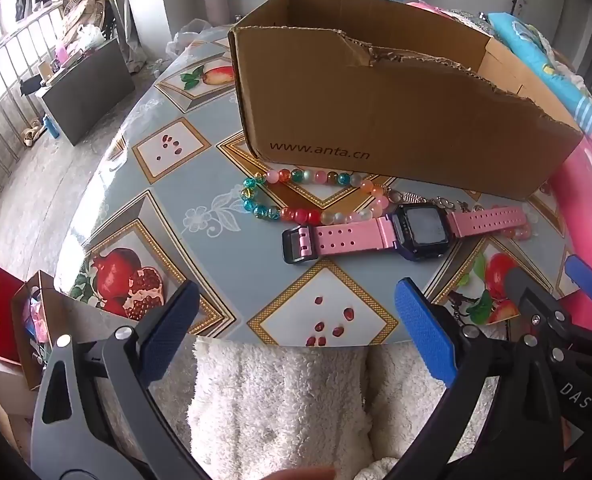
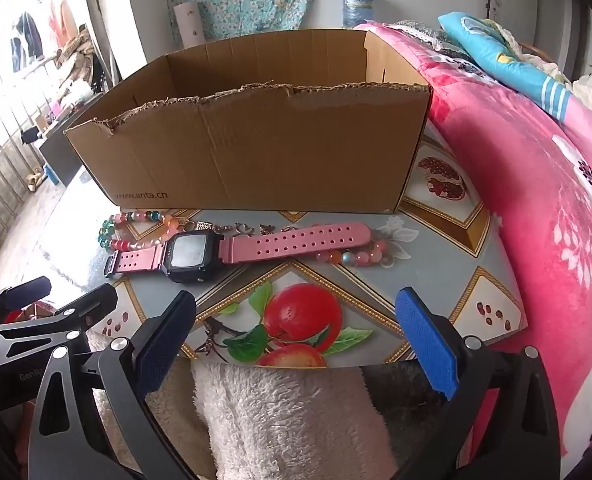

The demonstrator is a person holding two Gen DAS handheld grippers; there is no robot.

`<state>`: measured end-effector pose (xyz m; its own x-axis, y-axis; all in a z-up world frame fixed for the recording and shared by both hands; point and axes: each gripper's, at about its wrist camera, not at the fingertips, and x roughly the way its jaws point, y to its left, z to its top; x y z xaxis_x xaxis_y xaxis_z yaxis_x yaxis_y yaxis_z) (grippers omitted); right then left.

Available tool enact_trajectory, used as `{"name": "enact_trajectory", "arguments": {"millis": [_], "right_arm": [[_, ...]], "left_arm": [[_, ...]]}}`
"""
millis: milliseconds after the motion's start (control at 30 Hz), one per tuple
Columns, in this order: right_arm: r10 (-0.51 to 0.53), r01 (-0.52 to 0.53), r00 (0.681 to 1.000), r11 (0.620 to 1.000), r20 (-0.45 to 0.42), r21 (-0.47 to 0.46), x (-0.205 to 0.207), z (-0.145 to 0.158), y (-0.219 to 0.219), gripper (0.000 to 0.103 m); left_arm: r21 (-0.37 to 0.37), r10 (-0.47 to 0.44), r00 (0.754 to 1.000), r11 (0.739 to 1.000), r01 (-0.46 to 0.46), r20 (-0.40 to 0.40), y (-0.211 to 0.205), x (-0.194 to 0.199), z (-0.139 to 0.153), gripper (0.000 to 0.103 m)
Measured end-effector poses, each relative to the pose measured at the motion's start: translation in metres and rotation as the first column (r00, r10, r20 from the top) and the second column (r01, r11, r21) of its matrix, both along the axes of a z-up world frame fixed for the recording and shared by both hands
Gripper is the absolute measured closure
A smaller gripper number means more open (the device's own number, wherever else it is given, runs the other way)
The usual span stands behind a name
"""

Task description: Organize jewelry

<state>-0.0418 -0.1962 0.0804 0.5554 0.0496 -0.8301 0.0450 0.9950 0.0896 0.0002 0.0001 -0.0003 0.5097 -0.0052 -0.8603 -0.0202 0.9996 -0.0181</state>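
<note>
Pink watch [image 1: 408,232] and bead bracelet [image 1: 296,196] on surface [image 1: 224,248], frame centre, just before cardboard box [image 1: 396,120]. Left gripper [image 1: 296,328] and right gripper [image 2: 296,336] lower frame, spread wide, empty.

Watches lying: one pink watch [image 1: 408,232], at 12 o'clock
Bead strings lying: one beaded bracelet [image 1: 296,196]
Boxes standing: one cardboard box [image 1: 396,120]
Grippers hovering: two

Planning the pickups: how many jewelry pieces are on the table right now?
3 visible: pink watch nearest, beaded bracelet behind it, charm chain beside the box. Others may be hidden.
</note>
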Motion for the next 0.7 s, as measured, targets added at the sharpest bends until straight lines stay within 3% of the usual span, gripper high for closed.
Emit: {"name": "enact_trajectory", "arguments": {"millis": [700], "right_arm": [[-0.004, 0.004, 1.0, 1.0, 0.008, -0.007, -0.0003, 0.0016, 0.0005, 0.006]], "left_arm": [[0.0, -0.002, 1.0, 1.0, 0.002, 0.0, -0.0003, -0.0012, -0.0025, 0.009]]}}
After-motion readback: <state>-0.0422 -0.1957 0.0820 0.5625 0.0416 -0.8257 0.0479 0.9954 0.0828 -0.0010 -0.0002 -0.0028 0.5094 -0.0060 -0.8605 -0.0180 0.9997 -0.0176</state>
